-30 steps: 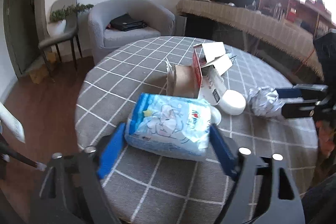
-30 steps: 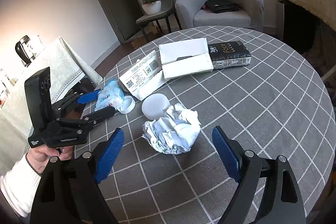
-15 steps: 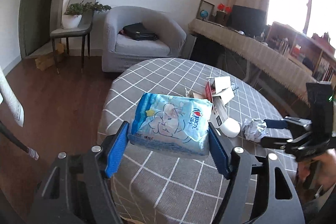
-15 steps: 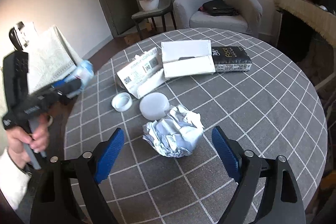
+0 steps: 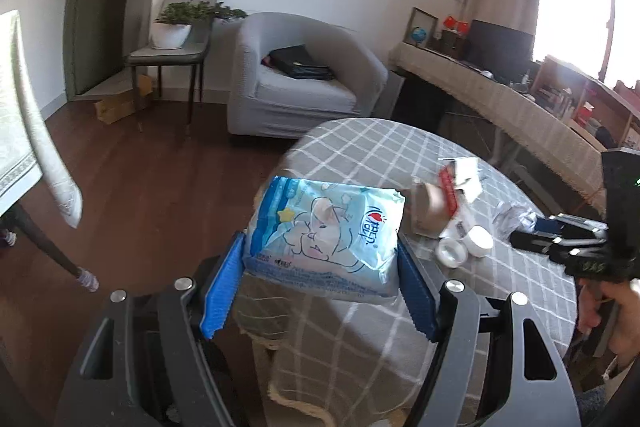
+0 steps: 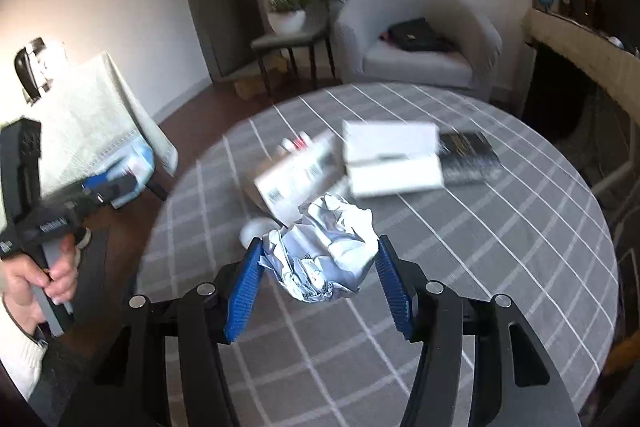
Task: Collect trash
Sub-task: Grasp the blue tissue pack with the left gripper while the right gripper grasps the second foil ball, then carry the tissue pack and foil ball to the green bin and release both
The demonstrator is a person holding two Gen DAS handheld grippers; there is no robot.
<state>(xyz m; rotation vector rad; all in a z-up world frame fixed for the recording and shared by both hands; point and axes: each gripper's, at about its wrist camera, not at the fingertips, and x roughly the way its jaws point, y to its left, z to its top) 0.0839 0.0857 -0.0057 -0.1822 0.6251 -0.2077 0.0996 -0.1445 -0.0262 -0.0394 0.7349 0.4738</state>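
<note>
My left gripper (image 5: 320, 275) is shut on a light blue plastic wipes packet (image 5: 324, 231) and holds it in the air beside the round table's (image 5: 400, 331) near edge. My right gripper (image 6: 318, 279) is shut on a crumpled silver foil ball (image 6: 324, 255), raised above the grey checked tablecloth (image 6: 480, 267). The left gripper with the blue packet also shows at the left of the right wrist view (image 6: 116, 179). The right gripper shows at the right of the left wrist view (image 5: 560, 235).
On the table lie an open white box (image 6: 392, 159), a black packet (image 6: 468, 159), a torn carton (image 6: 296, 179) and two white lids (image 5: 464, 247). A grey armchair (image 5: 304, 79), a chair with a plant (image 5: 176, 39) and a draped side table (image 6: 92, 119) stand around.
My right gripper has closed on the foil ball and lifted it. My left gripper has carried the blue packet further off the table, to the left.
</note>
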